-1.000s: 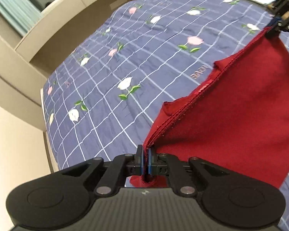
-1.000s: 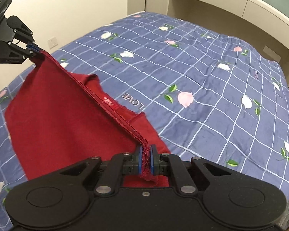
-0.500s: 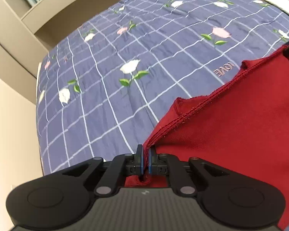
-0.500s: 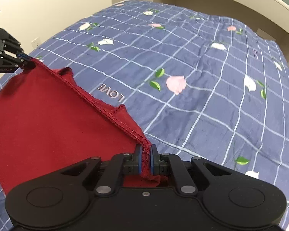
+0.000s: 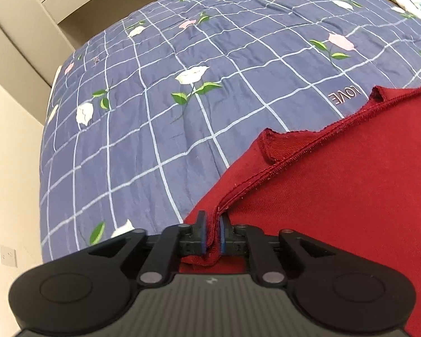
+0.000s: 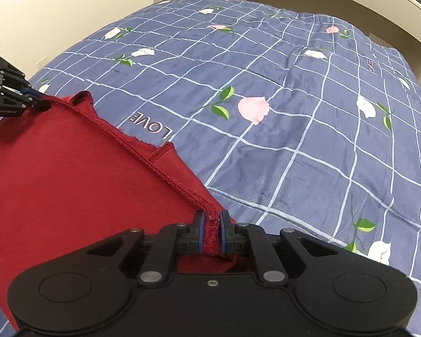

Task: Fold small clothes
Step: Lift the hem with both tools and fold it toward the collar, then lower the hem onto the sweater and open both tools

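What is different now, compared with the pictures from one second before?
Both tools came down, laying the red garment flat on the blue quilt. The left tool and right tool have just been opening, with the hem still between the pads. The quilt itself stayed as it was.

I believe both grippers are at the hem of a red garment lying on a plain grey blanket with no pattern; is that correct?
Not quite. The blanket is blue with a white grid and printed flowers, not plain grey, as the right wrist view shows. The rest holds: the left gripper and the right gripper are both at the hem of the red garment.
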The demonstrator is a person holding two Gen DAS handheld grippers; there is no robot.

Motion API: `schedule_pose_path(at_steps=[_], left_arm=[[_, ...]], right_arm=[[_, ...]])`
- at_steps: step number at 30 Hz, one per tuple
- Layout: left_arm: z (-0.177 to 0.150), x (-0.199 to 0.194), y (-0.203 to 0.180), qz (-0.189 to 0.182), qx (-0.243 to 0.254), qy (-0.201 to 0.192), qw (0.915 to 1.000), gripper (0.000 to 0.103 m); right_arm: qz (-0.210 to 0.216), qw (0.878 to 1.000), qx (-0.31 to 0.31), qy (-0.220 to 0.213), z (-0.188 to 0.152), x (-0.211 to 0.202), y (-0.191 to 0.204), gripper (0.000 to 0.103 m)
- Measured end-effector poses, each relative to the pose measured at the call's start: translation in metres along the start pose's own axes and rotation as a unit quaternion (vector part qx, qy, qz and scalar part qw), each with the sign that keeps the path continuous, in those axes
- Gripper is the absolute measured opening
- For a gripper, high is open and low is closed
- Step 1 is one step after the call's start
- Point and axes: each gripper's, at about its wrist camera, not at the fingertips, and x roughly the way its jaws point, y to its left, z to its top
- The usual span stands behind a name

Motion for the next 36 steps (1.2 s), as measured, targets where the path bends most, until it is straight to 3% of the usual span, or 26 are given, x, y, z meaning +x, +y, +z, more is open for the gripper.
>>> schedule_pose_path(at_steps=[1, 3, 4, 5, 6, 7, 8, 9, 10, 15, 19, 22, 25, 30, 36], left_arm=[[-0.001, 0.000, 0.000, 0.007, -0.001, -0.002, 1.0000, 0.024], [-0.002, -0.003, -0.002, 0.040, 0.001, -0.014, 0.9991, 0.068], [-0.002, -0.005, -0.002, 0.053, 0.001, -0.018, 0.9985, 0.076], [-0.003, -0.007, -0.001, 0.062, -0.002, -0.023, 0.9978, 0.085], [-0.004, -0.012, 0.000, 0.063, -0.011, -0.033, 0.9974, 0.088], [-0.005, -0.017, 0.001, 0.061, -0.019, -0.042, 0.9970, 0.089], [-0.007, -0.022, 0.002, 0.063, -0.030, -0.052, 0.9962, 0.095], [-0.009, -0.027, 0.003, 0.069, -0.040, -0.059, 0.9951, 0.098], [-0.011, -0.032, 0.002, 0.073, -0.048, -0.069, 0.9938, 0.099], [-0.029, -0.064, -0.014, 0.071, -0.067, -0.137, 0.9858, 0.102], [-0.044, -0.072, -0.044, 0.064, -0.037, -0.164, 0.9837, 0.102], [-0.052, -0.062, -0.066, 0.071, -0.002, -0.147, 0.9865, 0.102], [-0.057, -0.046, -0.073, 0.082, 0.001, -0.127, 0.9886, 0.102], [-0.064, -0.031, -0.054, 0.073, -0.068, -0.120, 0.9877, 0.103], [-0.066, -0.022, -0.029, 0.064, -0.139, -0.116, 0.9814, 0.103]], right_arm=[[-0.003, 1.000, -0.002, -0.003, 0.000, 0.000, 0.001, 0.012], [-0.009, 1.000, -0.007, -0.007, -0.001, -0.001, 0.005, 0.015], [-0.015, 1.000, -0.012, -0.011, -0.002, -0.002, 0.007, 0.019], [-0.022, 0.999, -0.018, -0.016, -0.003, -0.003, 0.009, 0.031], [-0.039, 0.999, -0.023, -0.024, -0.004, -0.005, 0.012, 0.053], [-0.050, 0.998, -0.025, -0.029, -0.005, -0.006, 0.012, 0.063], [-0.060, 0.997, -0.025, -0.038, -0.008, -0.009, 0.012, 0.070], [-0.066, 0.997, -0.026, -0.044, -0.009, -0.011, 0.012, 0.070], [-0.078, 0.996, -0.027, -0.047, -0.010, -0.013, 0.013, 0.071], [-0.122, 0.986, -0.045, -0.106, -0.021, -0.034, 0.038, 0.102], [-0.129, 0.979, -0.087, -0.132, -0.031, -0.035, 0.070, 0.102], [-0.141, 0.975, -0.113, -0.126, -0.036, -0.022, 0.087, 0.102], [-0.165, 0.973, -0.108, -0.121, -0.039, -0.009, 0.088, 0.102], [-0.242, 0.963, -0.060, -0.107, -0.042, 0.010, 0.059, 0.102], [-0.219, 0.970, 0.010, -0.107, -0.045, 0.007, 0.027, 0.102]])
